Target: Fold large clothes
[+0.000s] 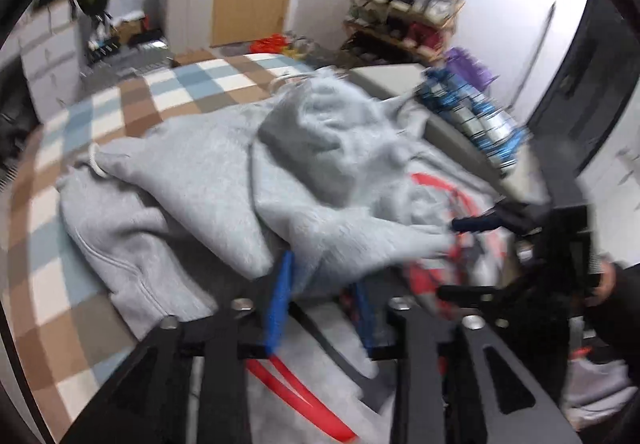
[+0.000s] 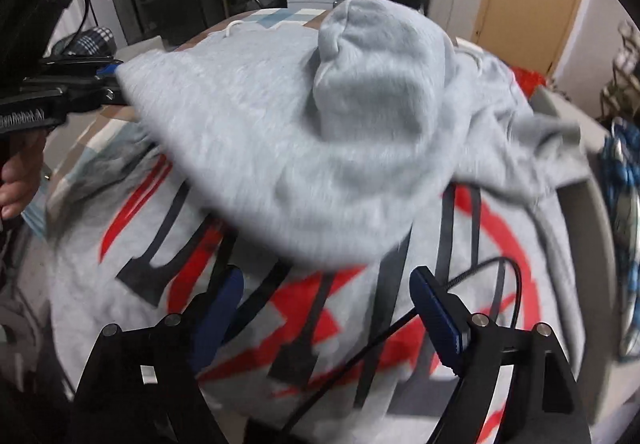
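The grey hoodie (image 2: 280,131), filling mid-frame, looks soft, thick and floppy, best pinched at hems. Right gripper (image 2: 326,308) gapes, empty. Left gripper (image 1: 320,284) stands part-open around a fold; grip unclear.

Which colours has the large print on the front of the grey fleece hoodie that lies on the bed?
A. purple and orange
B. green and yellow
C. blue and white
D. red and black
D: in the right wrist view the grey fleece hoodie shows broad red and black shapes of a print on its front, below the folded-over part.
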The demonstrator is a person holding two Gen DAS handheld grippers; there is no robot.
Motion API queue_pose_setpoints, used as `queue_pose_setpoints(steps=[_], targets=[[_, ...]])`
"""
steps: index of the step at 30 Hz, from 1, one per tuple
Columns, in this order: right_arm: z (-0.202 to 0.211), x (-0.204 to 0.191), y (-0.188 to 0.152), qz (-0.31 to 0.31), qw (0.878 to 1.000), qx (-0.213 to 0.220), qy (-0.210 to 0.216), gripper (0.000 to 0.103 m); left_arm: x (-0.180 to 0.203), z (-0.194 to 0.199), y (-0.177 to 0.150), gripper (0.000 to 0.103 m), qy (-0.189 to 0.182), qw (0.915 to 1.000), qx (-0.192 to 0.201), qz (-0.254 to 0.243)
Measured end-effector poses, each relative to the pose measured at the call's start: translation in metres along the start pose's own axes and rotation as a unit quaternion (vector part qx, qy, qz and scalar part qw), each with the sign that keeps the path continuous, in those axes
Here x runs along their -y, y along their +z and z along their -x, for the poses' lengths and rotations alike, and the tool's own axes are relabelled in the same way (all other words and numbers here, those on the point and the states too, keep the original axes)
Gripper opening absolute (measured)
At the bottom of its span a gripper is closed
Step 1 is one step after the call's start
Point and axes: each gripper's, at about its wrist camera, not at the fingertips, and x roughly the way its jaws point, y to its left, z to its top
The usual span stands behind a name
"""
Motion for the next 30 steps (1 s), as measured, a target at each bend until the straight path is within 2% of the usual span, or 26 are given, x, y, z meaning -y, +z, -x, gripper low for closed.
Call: queue_pose_setpoints(steps=[1, 2, 3, 4, 5, 6, 7, 9, 11, 12, 13, 14, 17, 20, 22, 24, 25, 26, 28, 30], targets=[[0.003, 0.002, -0.003, -0.009, 1.000, 0.000, 0.011, 0.086, -0.001, 0.007, -0.002, 0.046, -0.024, 0.9997, 0.004, 0.007], [0.007, 0.005, -0.005, -0.018, 1.000, 0.004, 0.023, 0.086, -0.003, 0.019, -0.002, 0.064, -0.062, 0.9978, 0.014, 0.018], [0.015, 0.006, -0.012, -0.032, 0.999, 0.012, 0.037, 0.086, -0.003, 0.030, -0.005, 0.074, -0.098, 0.9946, 0.025, 0.025], [0.022, 0.010, -0.014, -0.045, 0.997, 0.019, 0.052, 0.086, -0.002, 0.039, -0.006, 0.086, -0.118, 0.9920, 0.035, 0.026], [0.030, 0.015, -0.015, -0.063, 0.995, 0.030, 0.076, 0.086, -0.001, 0.047, -0.005, 0.086, -0.128, 0.9903, 0.047, 0.026], [0.036, 0.021, -0.018, -0.081, 0.991, 0.039, 0.099, 0.086, 0.002, 0.055, 0.000, 0.086, -0.117, 0.9910, 0.061, 0.022], [0.046, 0.028, -0.021, -0.113, 0.981, 0.053, 0.146, 0.086, 0.005, 0.057, 0.005, 0.086, -0.100, 0.9928, 0.064, 0.017], [0.063, 0.041, -0.028, -0.173, 0.950, 0.084, 0.245, 0.087, 0.013, 0.055, 0.020, 0.086, -0.072, 0.9953, 0.065, 0.006], [0.091, 0.049, -0.036, -0.200, 0.903, 0.145, 0.351, 0.092, 0.019, 0.047, 0.033, 0.086, -0.047, 0.9970, 0.061, -0.003], [0.109, 0.050, -0.040, -0.195, 0.882, 0.185, 0.387, 0.096, 0.022, 0.041, 0.038, 0.086, -0.036, 0.9976, 0.058, -0.007], [0.130, 0.051, -0.046, -0.185, 0.862, 0.229, 0.413, 0.103, 0.023, 0.035, 0.042, 0.086, -0.028, 0.9981, 0.054, -0.010], [0.155, 0.051, -0.054, -0.172, 0.844, 0.278, 0.425, 0.103, 0.024, 0.026, 0.047, 0.086, -0.017, 0.9987, 0.047, -0.014], [0.219, 0.045, -0.076, -0.113, 0.814, 0.377, 0.428, 0.103, 0.028, -0.005, 0.065, 0.086, 0.002, 0.9994, 0.020, -0.029], [0.268, 0.036, -0.092, -0.059, 0.793, 0.433, 0.424, 0.103, 0.031, -0.033, 0.077, 0.086, 0.014, 0.9985, -0.006, -0.052], [0.285, 0.028, -0.095, -0.030, 0.780, 0.445, 0.438, 0.103, 0.036, -0.052, 0.086, 0.086, 0.035, 0.9966, -0.021, -0.072], [0.293, 0.020, -0.101, -0.025, 0.775, 0.459, 0.433, 0.103, 0.036, -0.067, 0.093, 0.086, 0.052, 0.9949, -0.033, -0.080], [0.291, 0.017, -0.100, -0.035, 0.784, 0.466, 0.408, 0.103, 0.033, -0.073, 0.094, 0.086, 0.053, 0.9949, -0.040, -0.076], [0.286, 0.014, -0.098, -0.047, 0.797, 0.467, 0.380, 0.103, 0.029, -0.084, 0.096, 0.086, 0.048, 0.9951, -0.057, -0.064], [0.263, 0.009, -0.091, -0.079, 0.832, 0.457, 0.305, 0.103, 0.023, -0.094, 0.097, 0.086, 0.041, 0.9948, -0.080, -0.048], [0.230, 0.013, -0.079, -0.112, 0.854, 0.429, 0.272, 0.103, 0.018, -0.103, 0.097, 0.086, 0.038, 0.9947, -0.088, -0.037]])
